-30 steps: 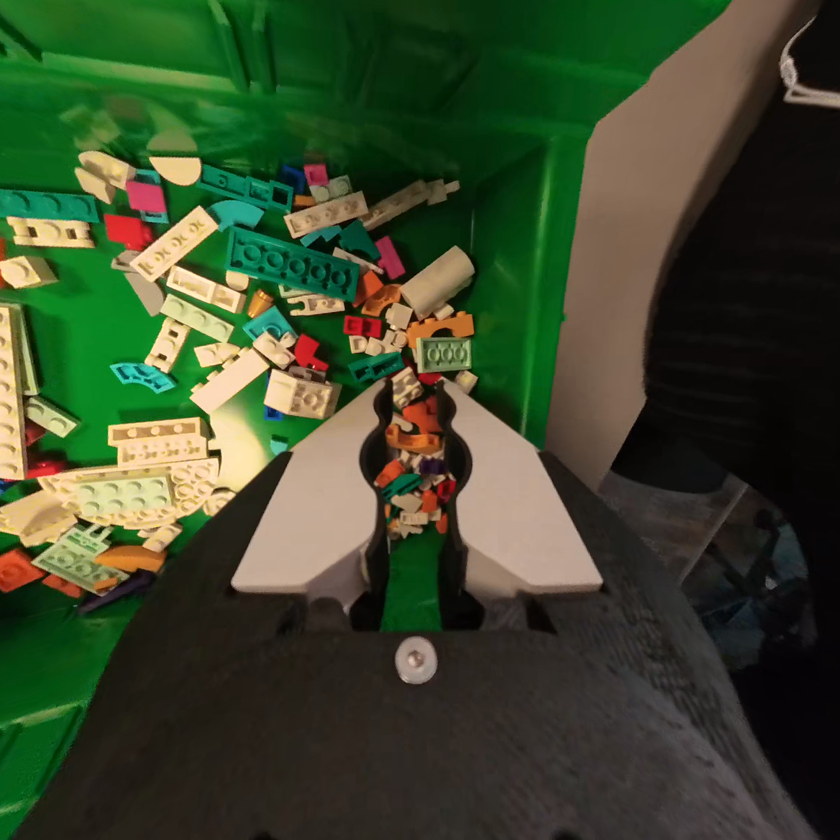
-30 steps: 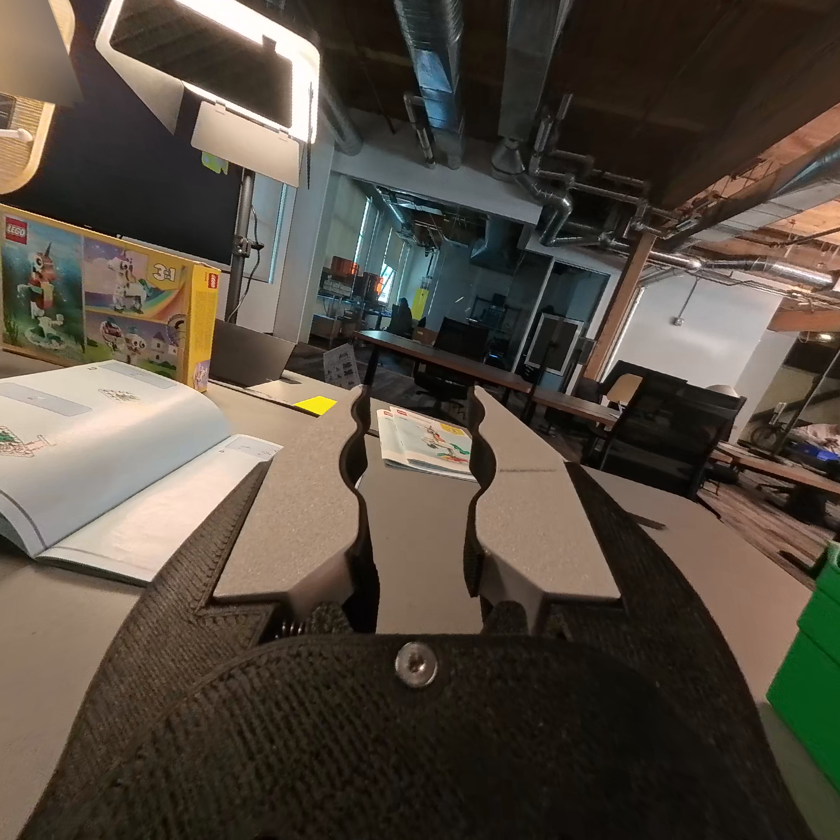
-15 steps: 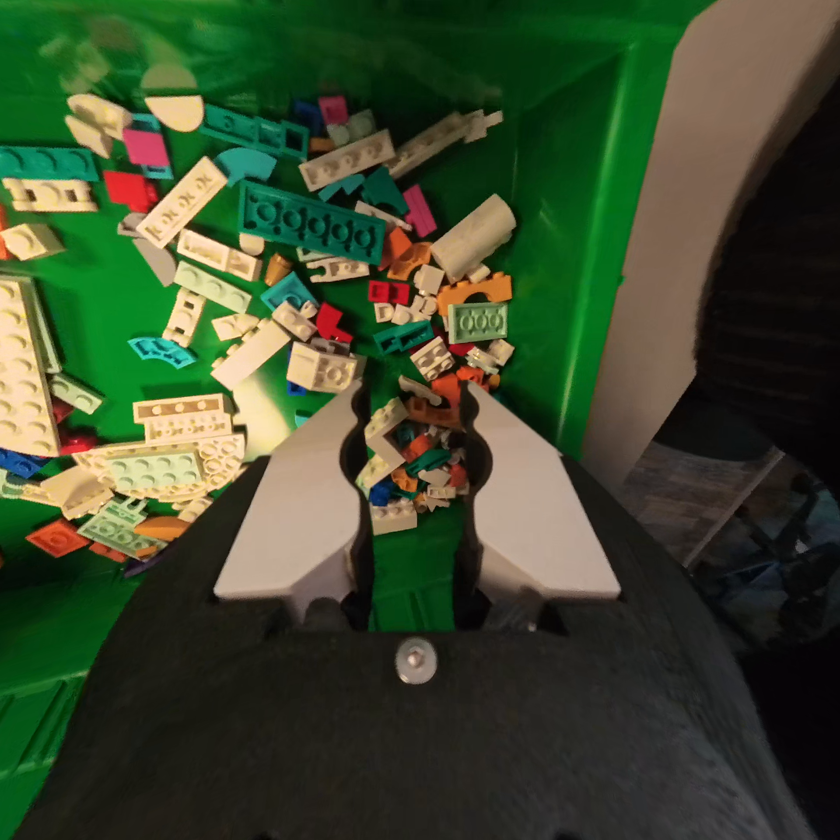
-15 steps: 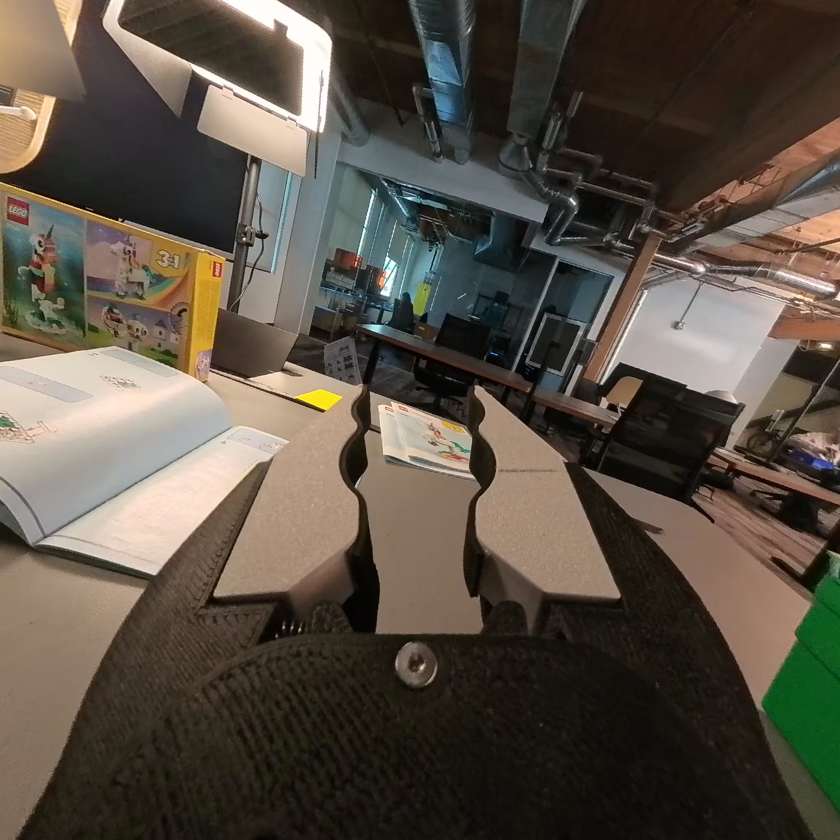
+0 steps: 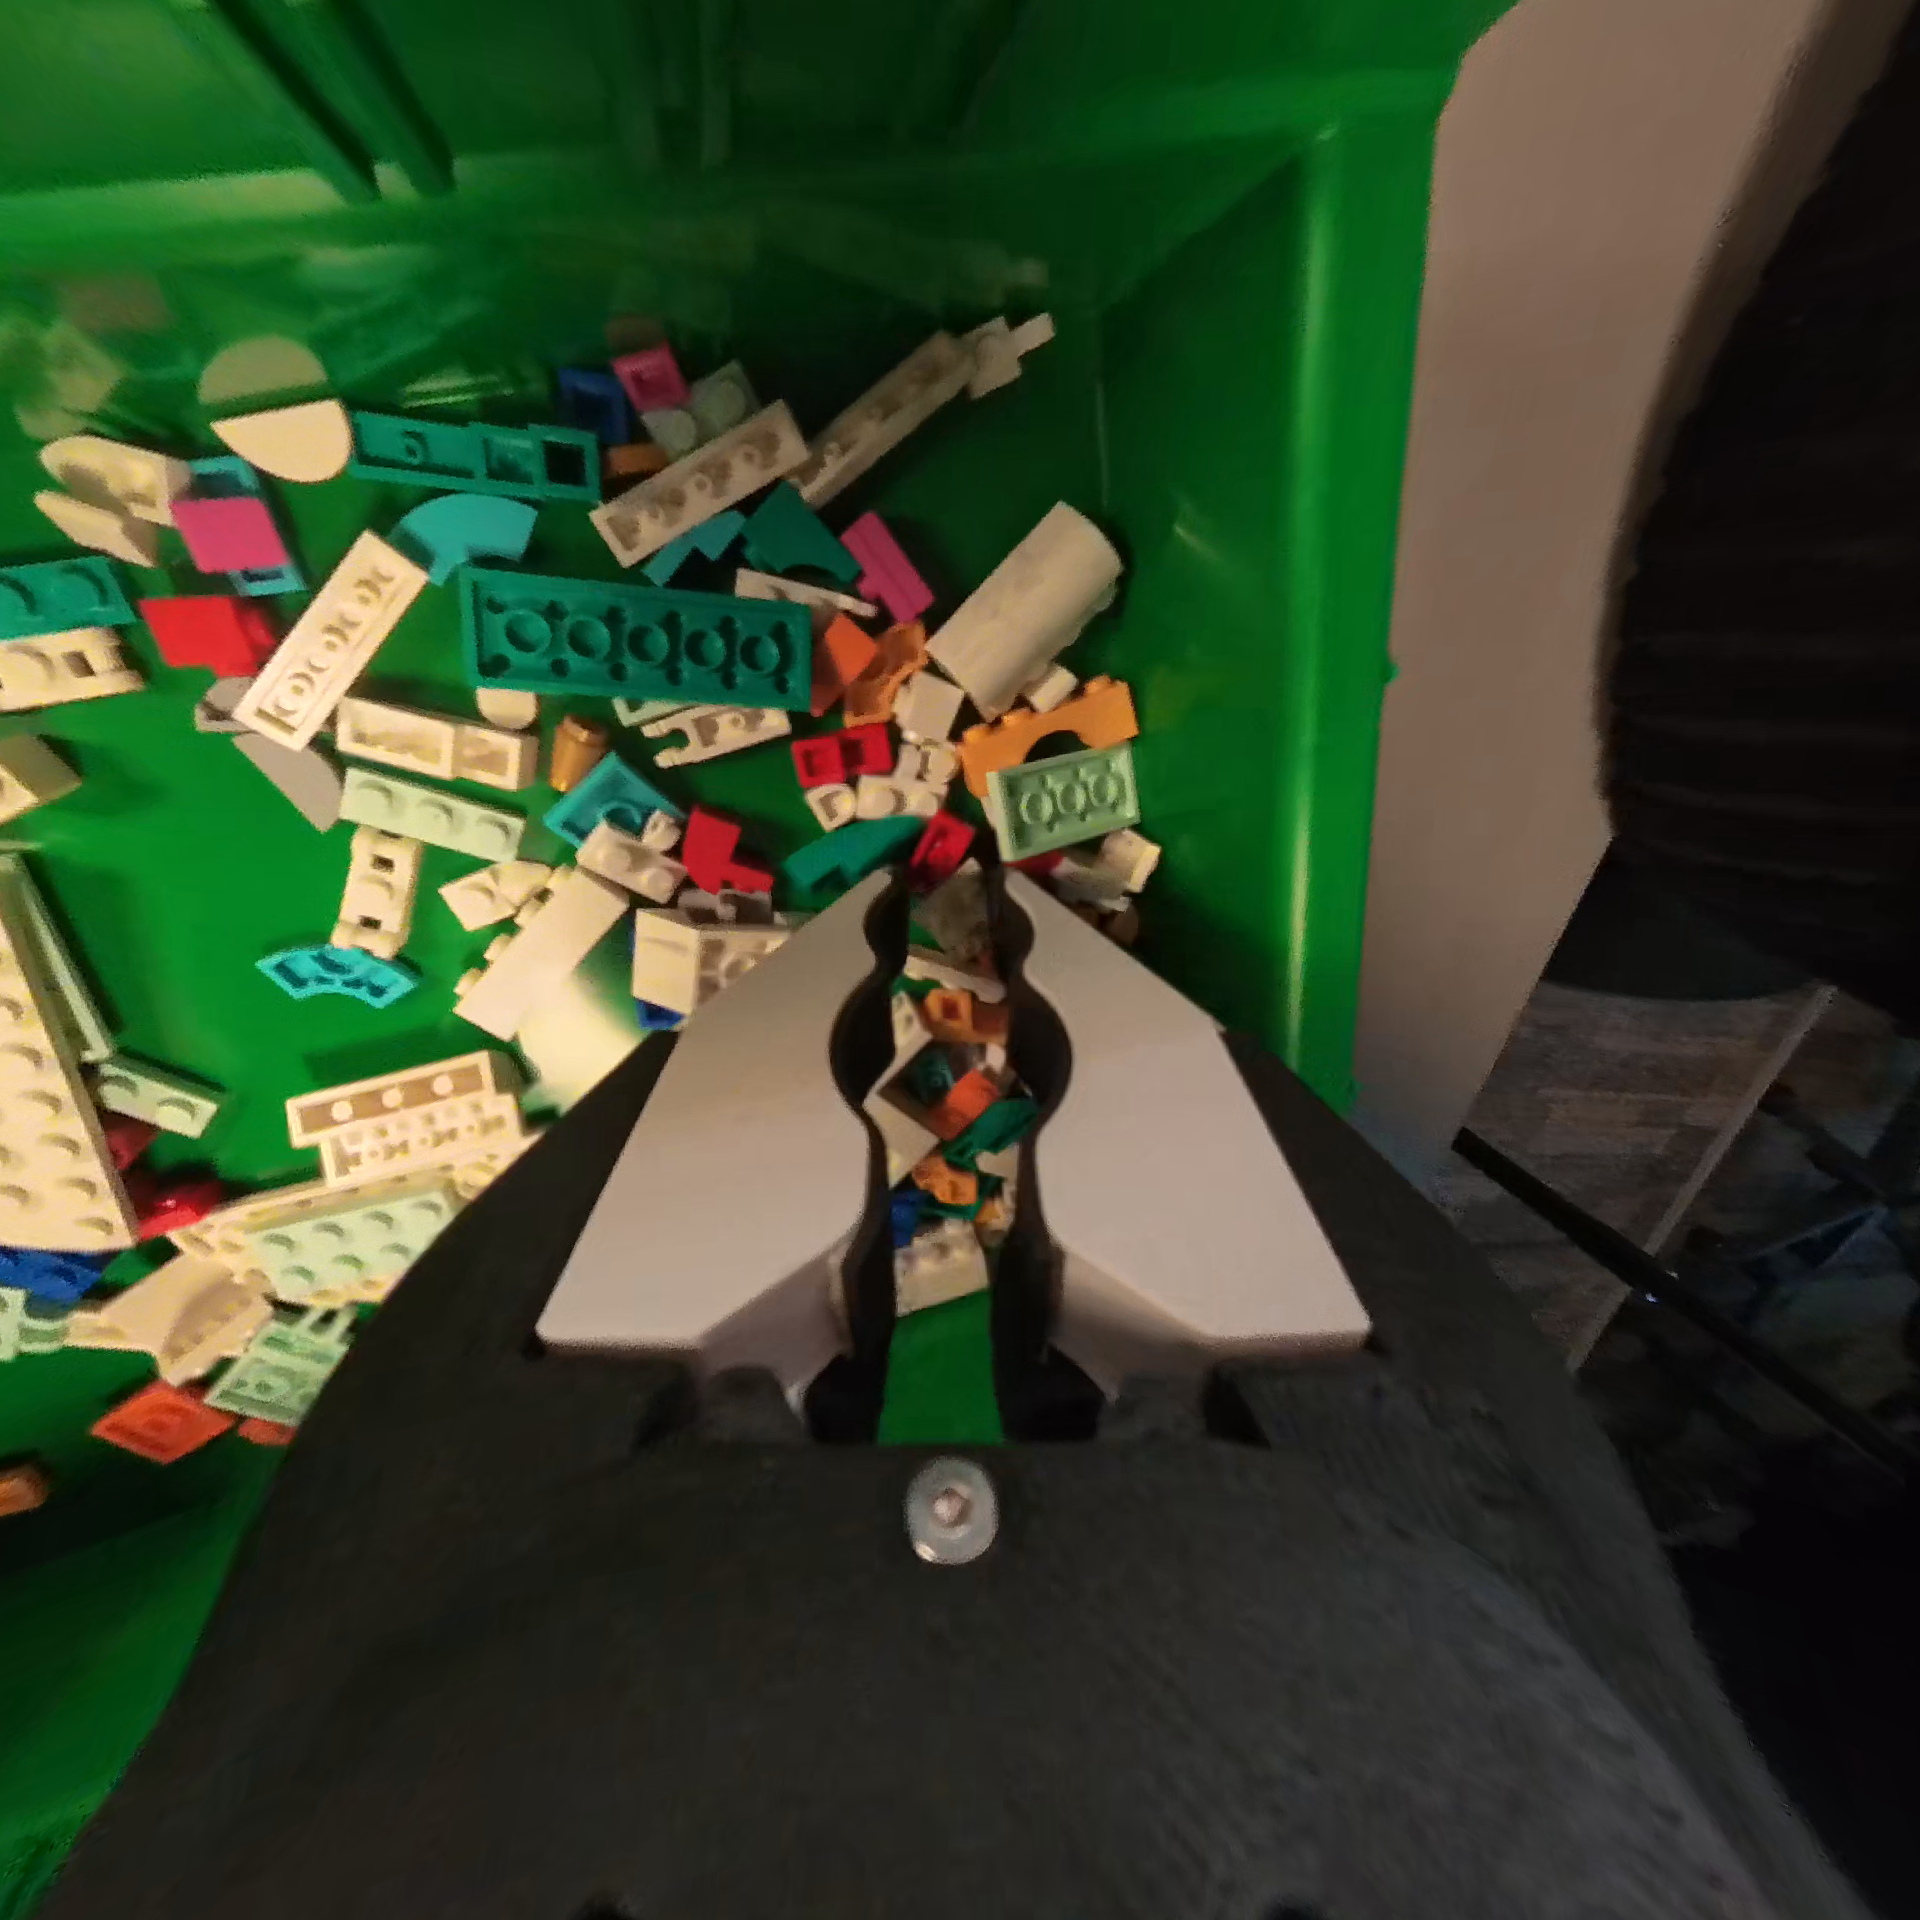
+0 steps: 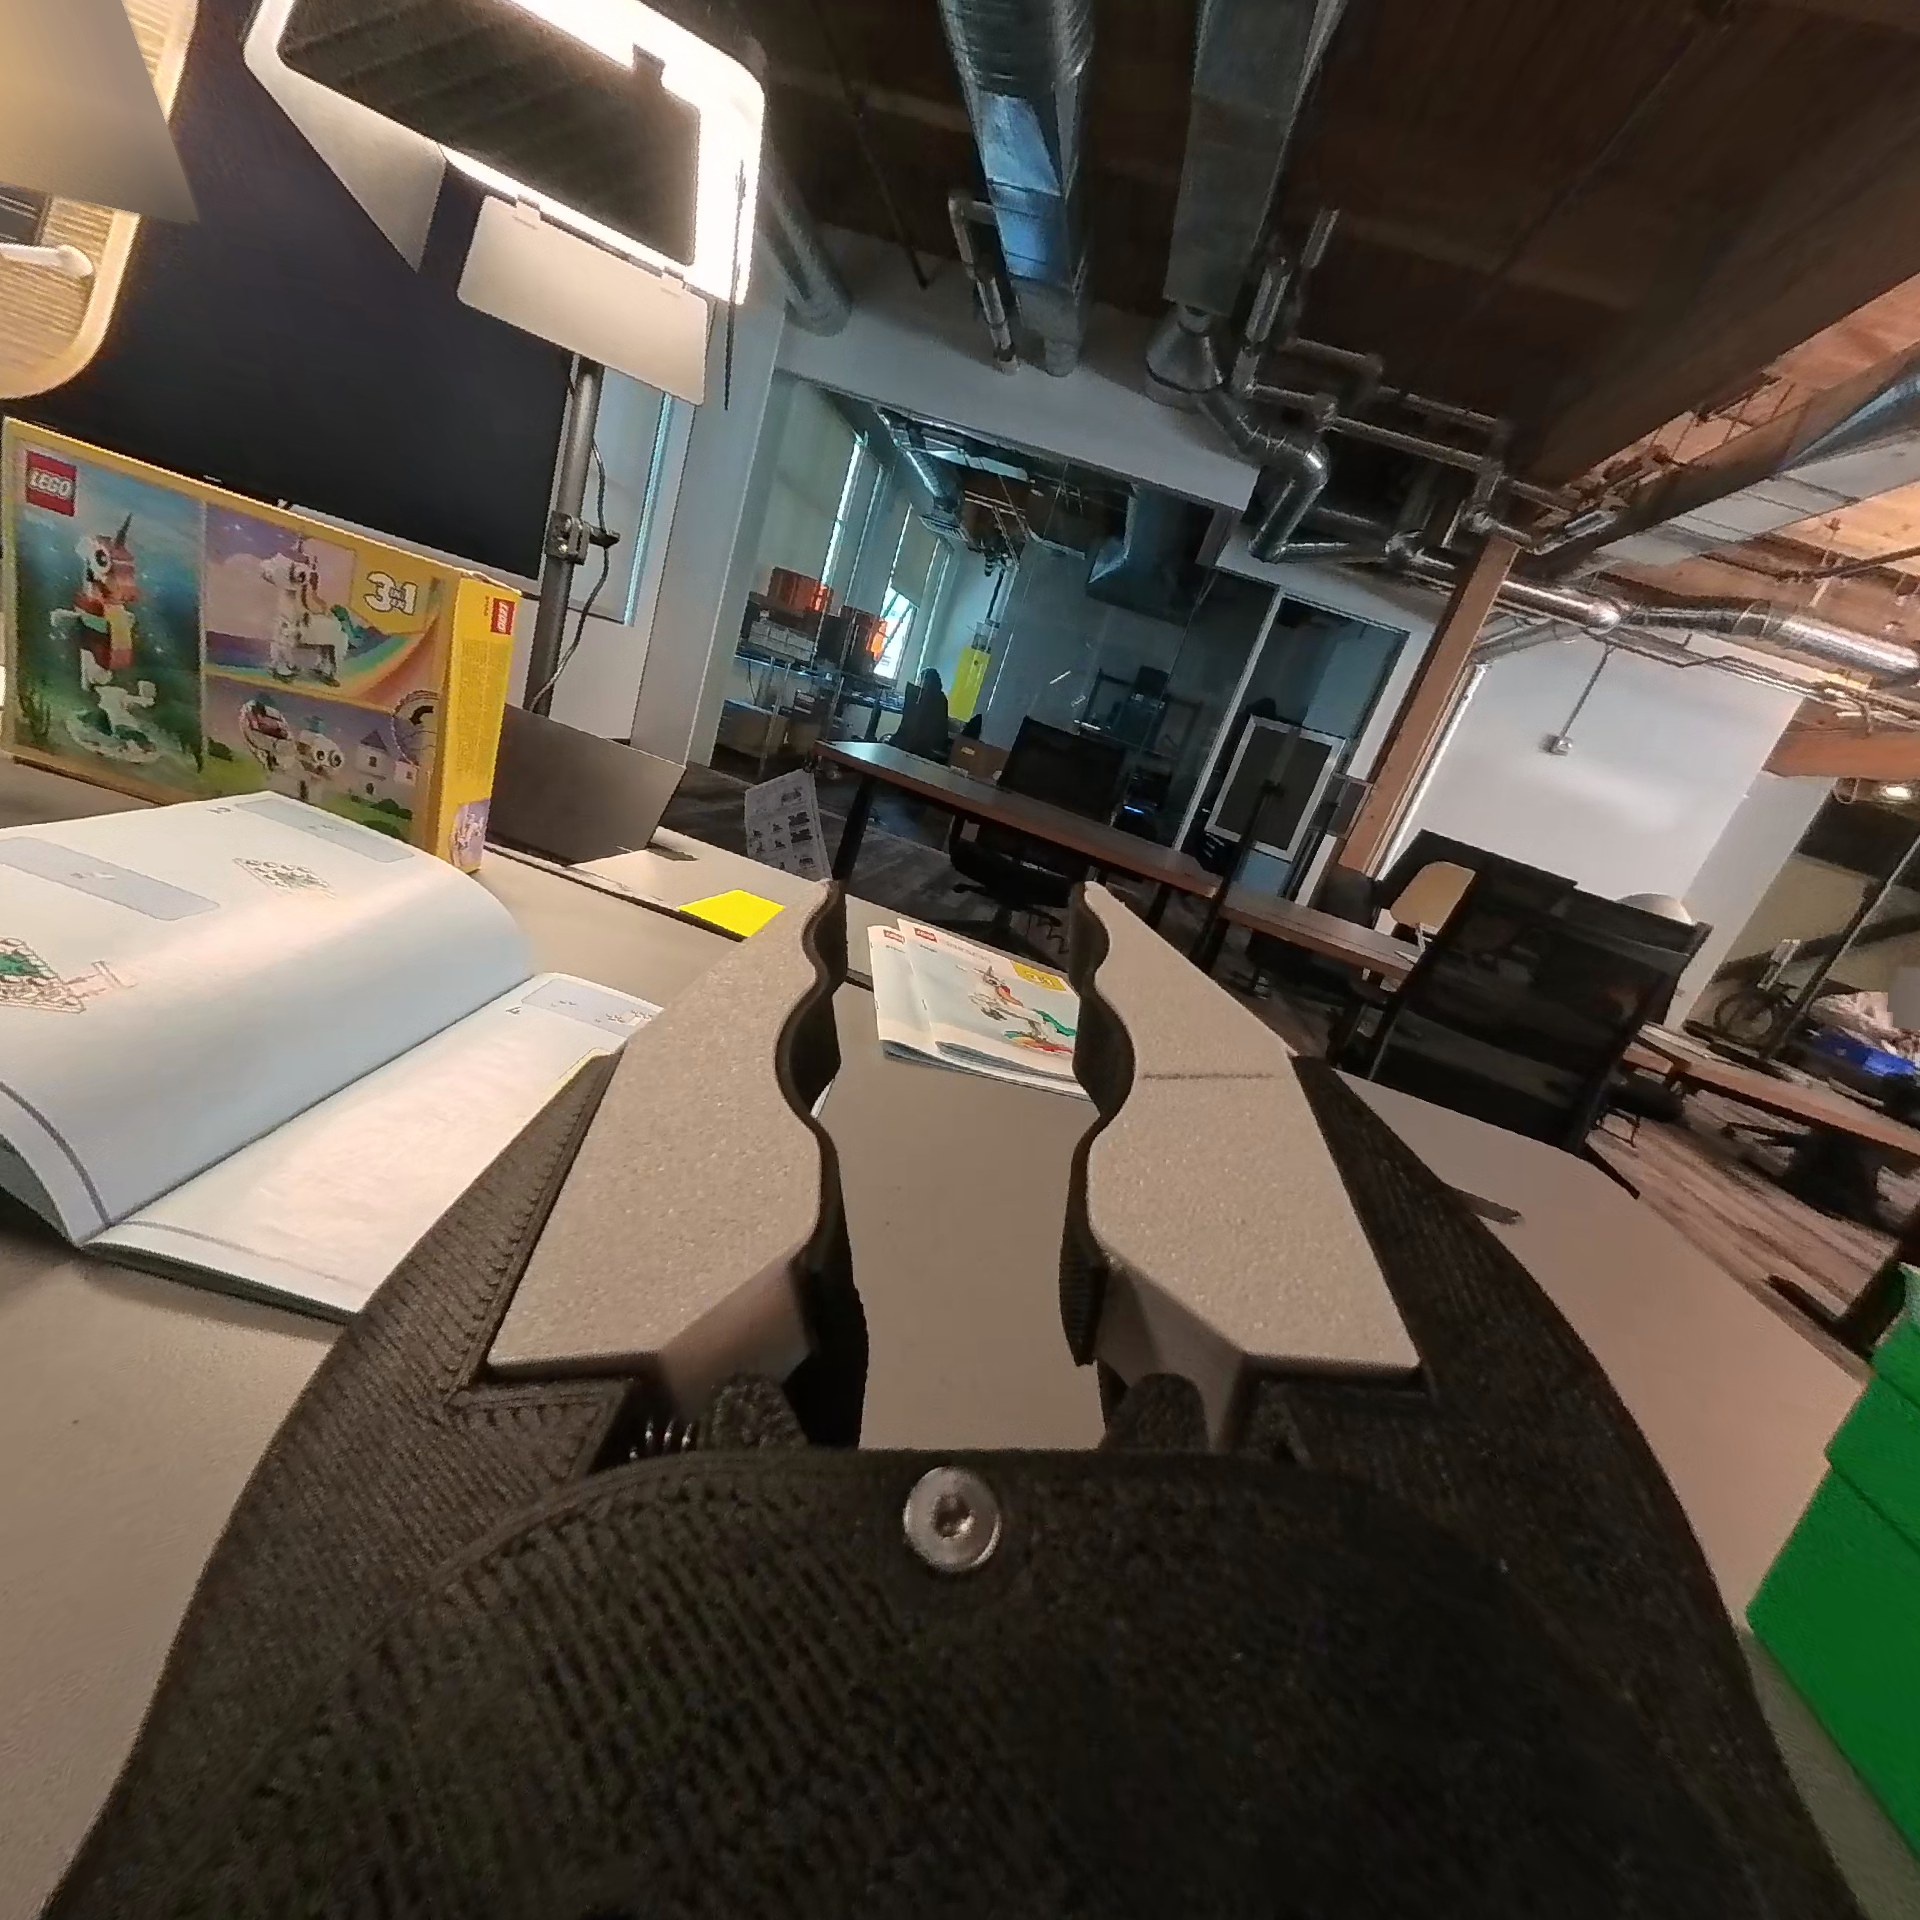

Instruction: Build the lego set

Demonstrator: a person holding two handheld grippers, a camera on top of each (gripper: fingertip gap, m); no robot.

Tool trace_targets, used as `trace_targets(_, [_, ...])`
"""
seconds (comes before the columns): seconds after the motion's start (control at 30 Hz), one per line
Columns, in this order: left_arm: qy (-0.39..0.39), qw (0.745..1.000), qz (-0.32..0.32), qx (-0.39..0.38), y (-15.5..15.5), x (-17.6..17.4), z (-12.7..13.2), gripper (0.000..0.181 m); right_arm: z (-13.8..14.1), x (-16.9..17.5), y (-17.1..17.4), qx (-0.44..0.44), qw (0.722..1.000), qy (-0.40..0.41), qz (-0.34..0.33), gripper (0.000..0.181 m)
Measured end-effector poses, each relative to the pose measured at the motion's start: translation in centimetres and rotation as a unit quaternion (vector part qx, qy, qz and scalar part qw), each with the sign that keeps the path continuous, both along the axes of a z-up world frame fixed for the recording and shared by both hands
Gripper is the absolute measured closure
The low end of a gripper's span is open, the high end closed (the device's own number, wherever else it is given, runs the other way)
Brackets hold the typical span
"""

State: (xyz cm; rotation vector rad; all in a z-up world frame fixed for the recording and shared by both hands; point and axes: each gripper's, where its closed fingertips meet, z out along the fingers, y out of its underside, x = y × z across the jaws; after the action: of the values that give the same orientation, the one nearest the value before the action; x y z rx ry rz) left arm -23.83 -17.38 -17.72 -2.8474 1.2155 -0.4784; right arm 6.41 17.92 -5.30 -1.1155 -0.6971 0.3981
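The left hand-held gripper reaches into the green bin, its jaws narrowly parted over a heap of small lego pieces; whether the tips pinch anything I cannot tell. Just past the tips lie a pale green plate and an orange arch, farther off a long teal plate. The right hand-held gripper hangs empty and wide open above the grey table, an open manual beside it, a booklet beyond, the yellow lego box farthest.
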Motion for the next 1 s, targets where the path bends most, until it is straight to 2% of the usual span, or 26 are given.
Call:
trace_targets(0.07, [-0.003, 1.0, 0.007, 0.015, 0.8, 0.0, 0.0, 0.169, 0.0, 0.0, 0.0, 0.0, 1.0, 0.001, 0.001, 0.14])
trace_targets(0.23, [0.072, 0.99, 0.07, 0.099, 4.4, -3.1, 0.0, 0.175, 0.0, 0.0, 0.0, 0.0, 1.0, 0.002, 0.002, 0.14])
trace_targets(0.33, [0.029, 0.991, 0.091, 0.093, 4.3, -2.8, 1.1, 0.168, 0.0, 0.0, 0.0, -0.001, 1.0, 0.003, 0.002, 0.14])
trace_targets(0.4, [-0.023, 0.996, 0.056, 0.067, 2.7, -1.6, 2.1, 0.152, 0.0, 0.0, 0.0, -0.001, 1.0, 0.003, 0.003, 0.14])
trace_targets(0.43, [-0.036, 0.997, 0.033, 0.054, 1.7, -1.1, 2.5, 0.15, 0.0, 0.0, 0.0, -0.001, 1.0, 0.004, 0.003, 0.14])
trace_targets(0.6, [0.04, 0.998, -0.039, 0.032, -0.8, -2.5, 2.2, 0.148, 0.0, 0.0, 0.0, -0.001, 1.0, 0.003, 0.004, 0.14])
trace_targets(0.8, [0.05, 0.997, -0.06, 0.01, -2.1, -2.7, 1.2, 0.148, 0.1, 0.1, 0.0, -0.002, 1.0, 0.006, 0.004, 0.14])
trace_targets(1.0, [0.101, 0.993, -0.059, 0.016, -1.7, -4.5, -0.3, 0.163, 0.1, 0.0, 0.0, -0.001, 1.0, 0.004, 0.004, 0.14])
